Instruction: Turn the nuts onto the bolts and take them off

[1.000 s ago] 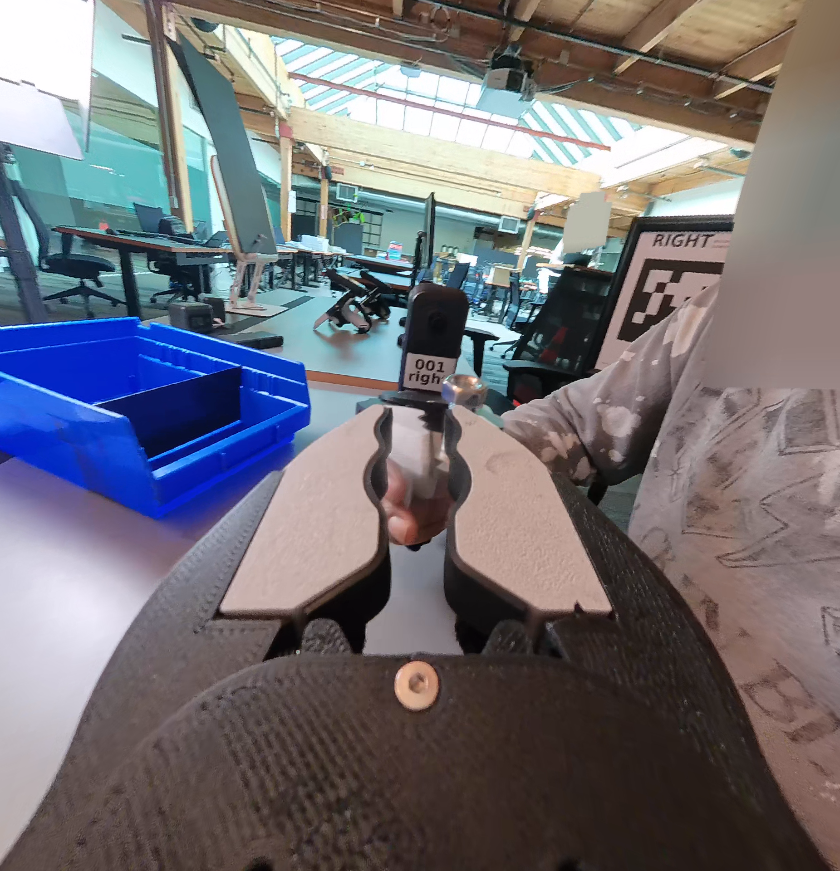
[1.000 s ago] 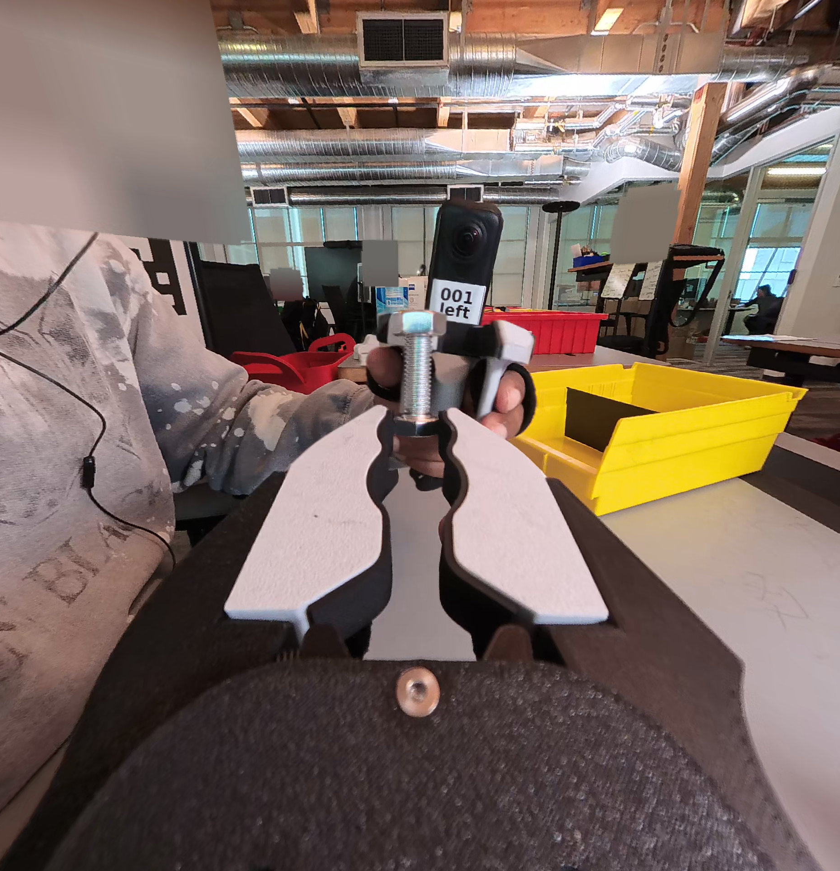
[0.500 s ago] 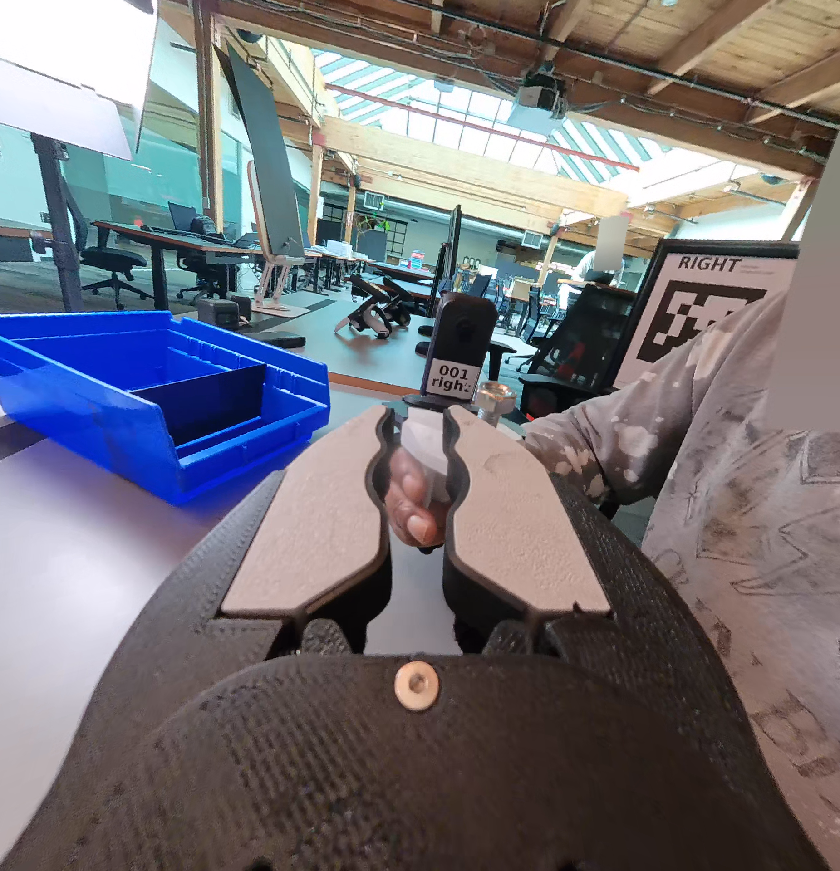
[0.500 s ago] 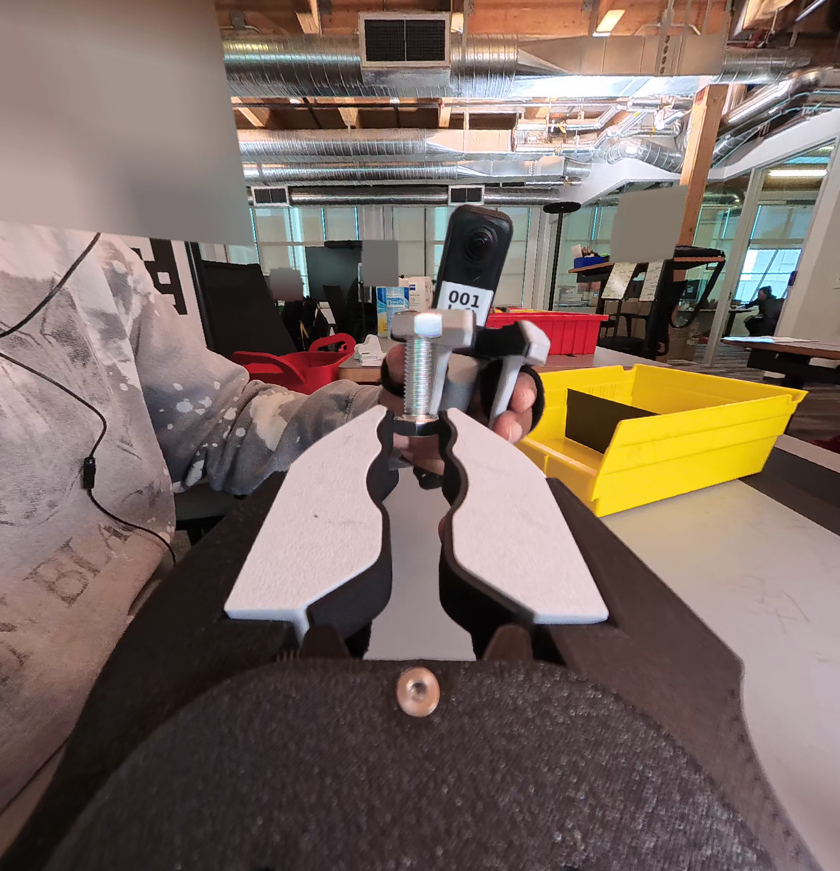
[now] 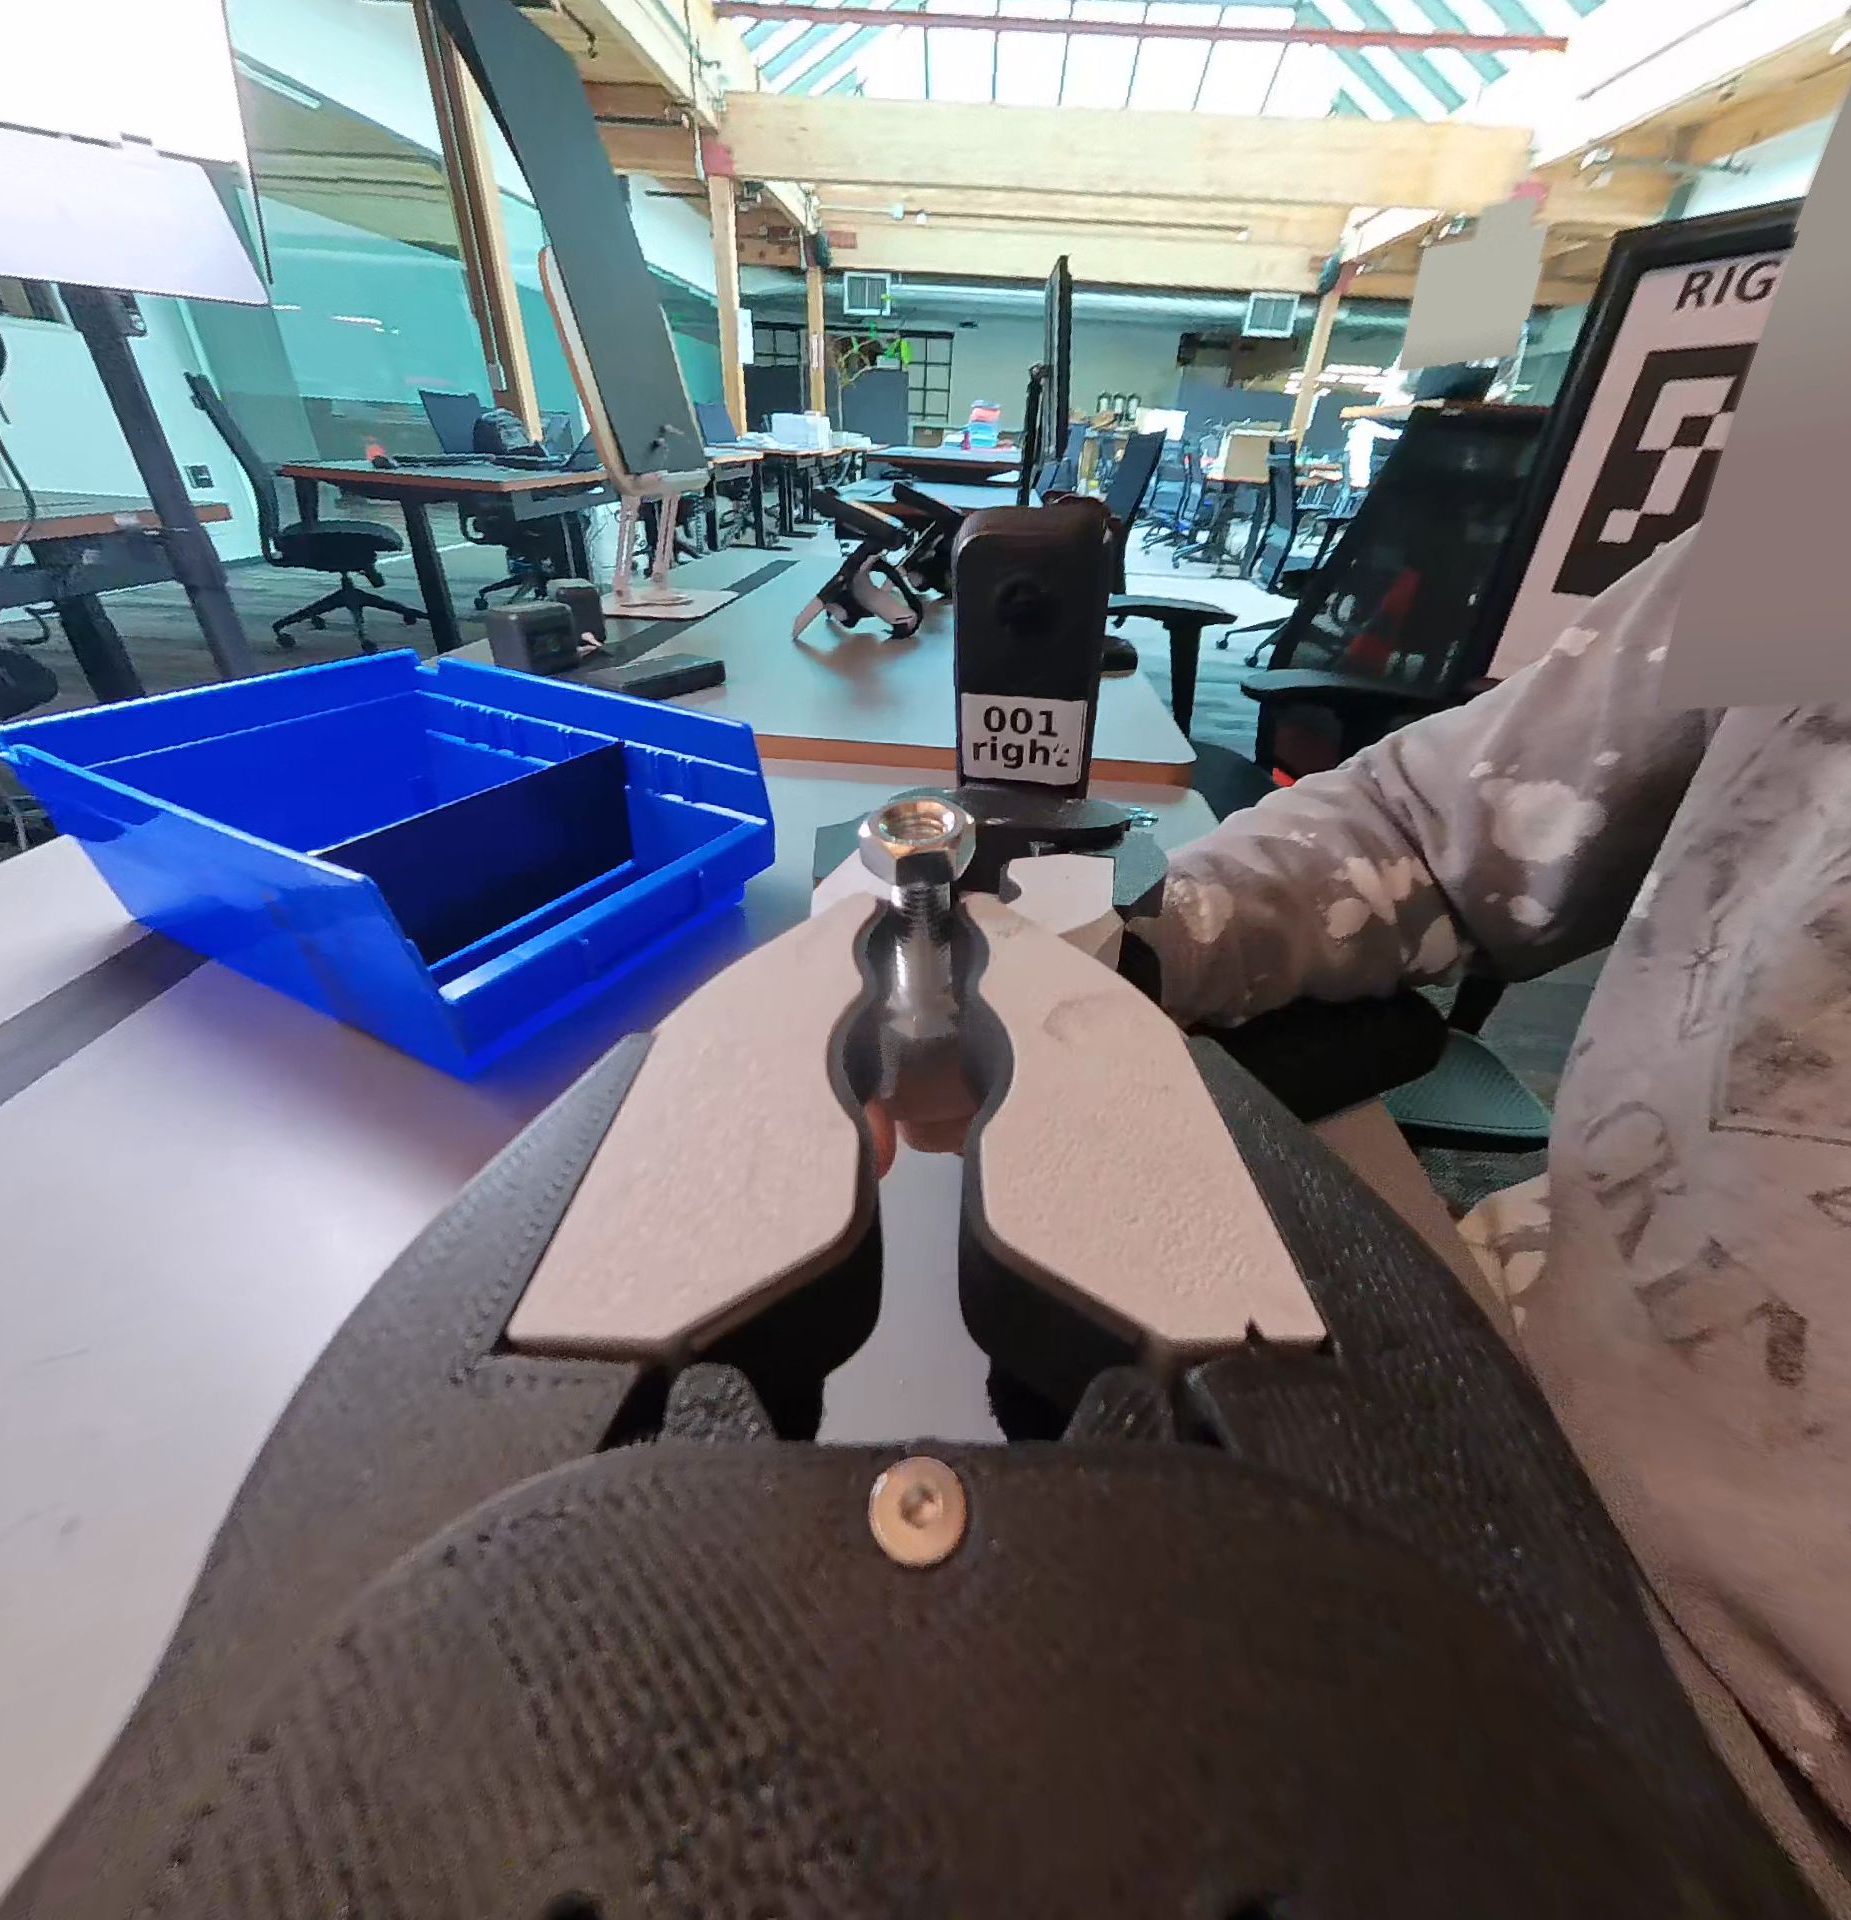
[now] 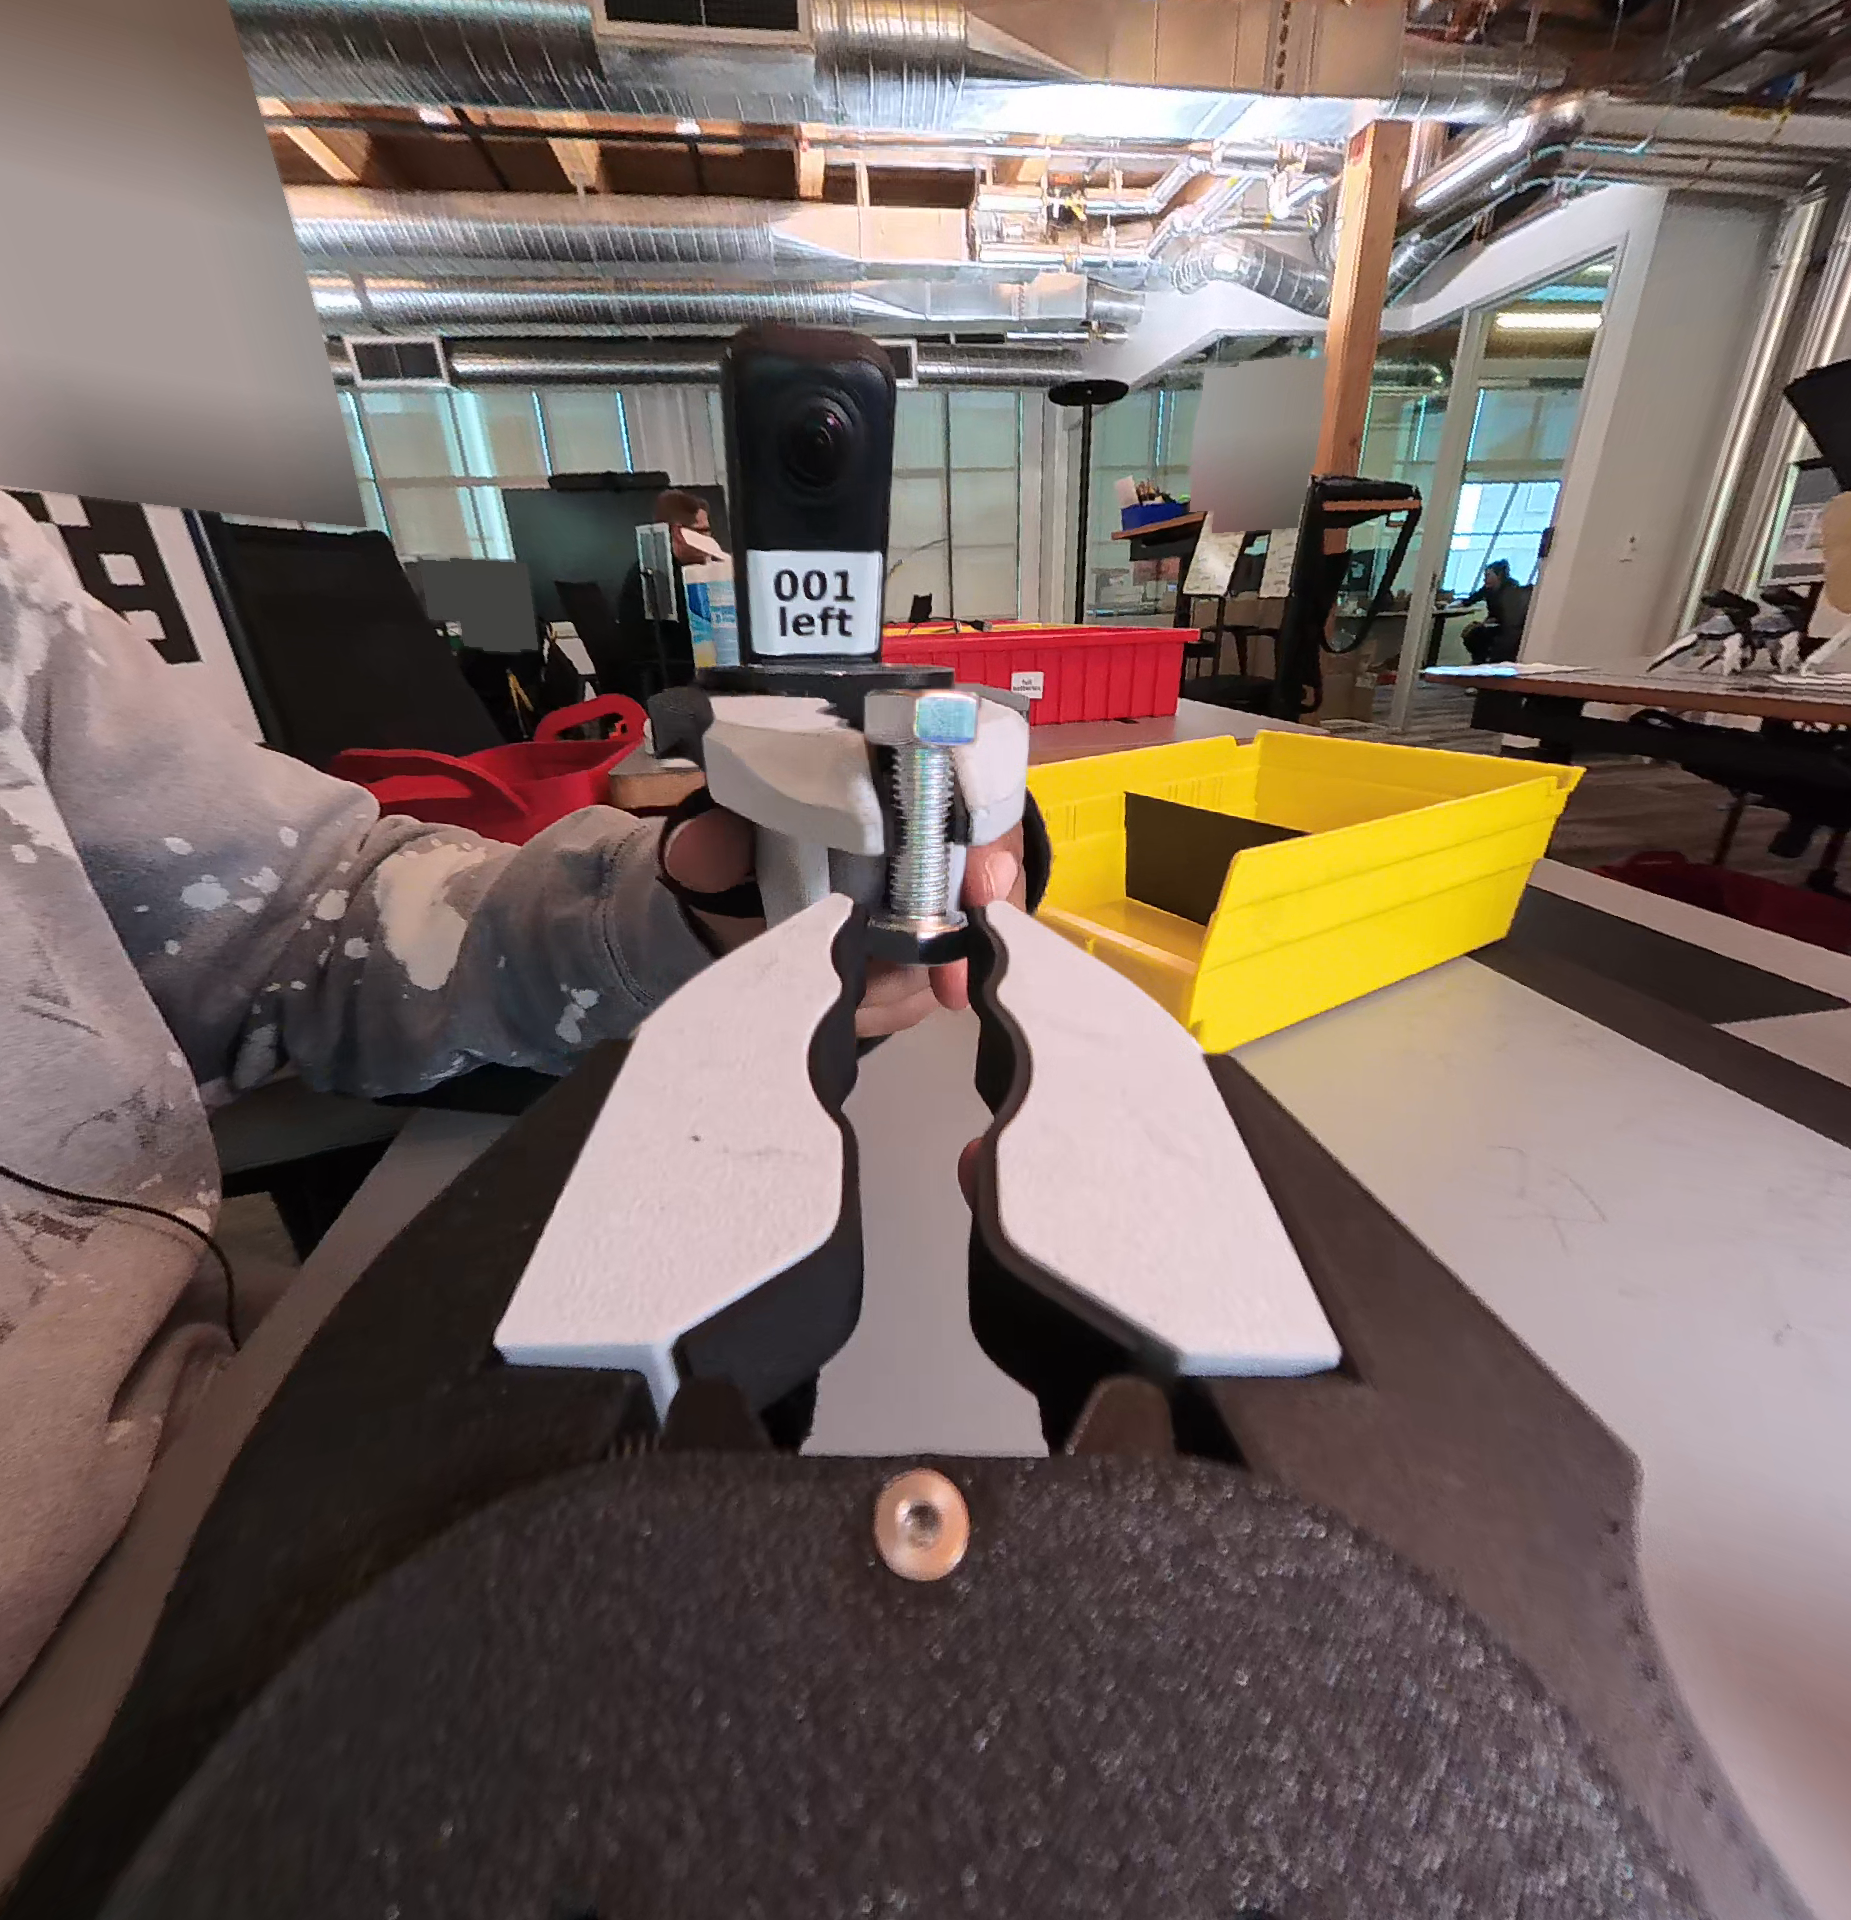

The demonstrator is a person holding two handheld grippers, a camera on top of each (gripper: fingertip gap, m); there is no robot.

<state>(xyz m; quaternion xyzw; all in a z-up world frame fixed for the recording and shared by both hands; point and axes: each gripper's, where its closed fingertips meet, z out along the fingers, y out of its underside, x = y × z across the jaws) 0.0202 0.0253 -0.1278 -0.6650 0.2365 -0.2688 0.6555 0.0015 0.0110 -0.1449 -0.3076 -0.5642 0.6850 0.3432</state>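
Observation:
My left gripper (image 5: 916, 920) is shut on a silver bolt (image 5: 913, 982) and holds it by the head end, above the table. The bolt points away toward my right gripper, which faces it. A hex nut (image 5: 916, 840) sits on the far tip of the thread, its hole showing. In the right wrist view my right gripper (image 6: 919, 920) is shut on that nut (image 6: 916, 933). The threaded bolt (image 6: 923, 831) runs on to its hex head between the left gripper's white fingers (image 6: 796, 774). A hand shows behind each gripper.
A blue bin (image 5: 277, 914) stands on the grey table (image 5: 173, 1247) to the left. A yellow bin (image 6: 1368, 904) stands on the table (image 6: 1523, 1195) to the right, with a red bin (image 6: 1046, 665) behind it. The person's grey sleeve (image 6: 381, 914) and body are close by. My two grippers' fingertips are within a few centimetres of each other.
The left gripper rolled to one side with the bolt and is now upright again, a little lower. The right gripper has kept hold of the nut.

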